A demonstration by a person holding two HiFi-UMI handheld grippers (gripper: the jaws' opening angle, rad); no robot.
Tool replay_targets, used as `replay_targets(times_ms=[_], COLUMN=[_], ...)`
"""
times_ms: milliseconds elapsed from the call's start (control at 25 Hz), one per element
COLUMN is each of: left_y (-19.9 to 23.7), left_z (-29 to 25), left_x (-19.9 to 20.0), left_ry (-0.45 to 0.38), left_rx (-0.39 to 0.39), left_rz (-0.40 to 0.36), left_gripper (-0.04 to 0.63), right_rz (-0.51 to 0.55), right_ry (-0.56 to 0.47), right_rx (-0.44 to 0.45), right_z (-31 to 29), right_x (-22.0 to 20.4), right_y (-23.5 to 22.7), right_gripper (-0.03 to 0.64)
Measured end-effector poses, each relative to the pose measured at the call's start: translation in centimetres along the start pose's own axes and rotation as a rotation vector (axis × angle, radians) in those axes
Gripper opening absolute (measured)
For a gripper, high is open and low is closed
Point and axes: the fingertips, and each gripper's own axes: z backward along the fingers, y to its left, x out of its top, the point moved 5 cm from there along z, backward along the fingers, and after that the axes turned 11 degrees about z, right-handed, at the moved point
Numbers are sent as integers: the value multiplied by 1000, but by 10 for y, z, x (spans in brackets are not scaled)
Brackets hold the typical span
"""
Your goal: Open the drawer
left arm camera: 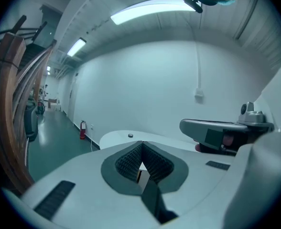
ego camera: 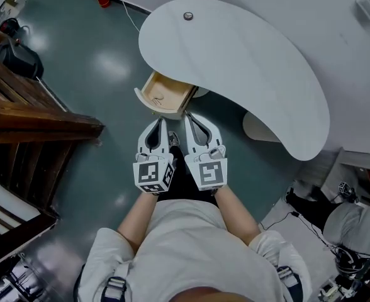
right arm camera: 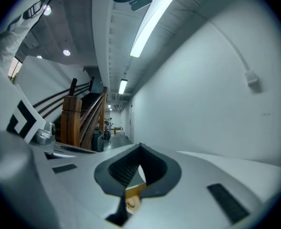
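A glossy teal floor (ego camera: 103,61) fills most of the head view; at its left stands a dark brown wooden staircase (ego camera: 28,115) with slatted rails; across the top right spreads a smooth white table (ego camera: 248,61), kidney-shaped with rounded ends; from under its near edge the drawer (ego camera: 172,90) stands pulled out, a shallow open box of pale raw wood with a lighter, slightly curved front. The drawer lies just beyond the tips of both grippers, a little to the left of the right one and straight ahead of the left one; neither touches it, and the gripper views look out above the tabletop. The left gripper (ego camera: 159,122) and right gripper (ego camera: 189,116) are held side by side, close together, in front of a person in a white shirt; each is a matte light-grey shell tapering to a point. The left gripper (left arm camera: 141,144) has its jaws pressed together on nothing; its dark ribbed pads (left arm camera: 128,162) meet at the tip. The right gripper (right arm camera: 140,147) is likewise closed and empty; a sliver of tan wood (right arm camera: 135,191) shows through the slot behind its pads. Each carries a marker cube (ego camera: 153,173) of black and white squares; a small dark round disc (ego camera: 188,16) sits on the table's far end.
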Motion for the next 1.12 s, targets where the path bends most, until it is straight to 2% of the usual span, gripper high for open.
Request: replay_targets(times_ms=[120, 360, 680, 1120], left_y=[-17, -42, -64, -78], left_z=[7, 12, 14, 13], left_x=[2, 3, 8, 10], left_ry=[-15, -11, -27, -17], left_rx=[-36, -98, -139, -164], left_rz=[-17, -53, -86, -100], left_gripper=[6, 6, 6, 6], right_rz=[11, 126, 139, 115], right_ry=[5, 2, -18, -45], right_rx=[-23, -63, -102, -85], right_z=[16, 45, 59, 66], right_x=[3, 12, 18, 25], right_y=[-4, -16, -30, -33], right_gripper=[12, 12, 12, 14])
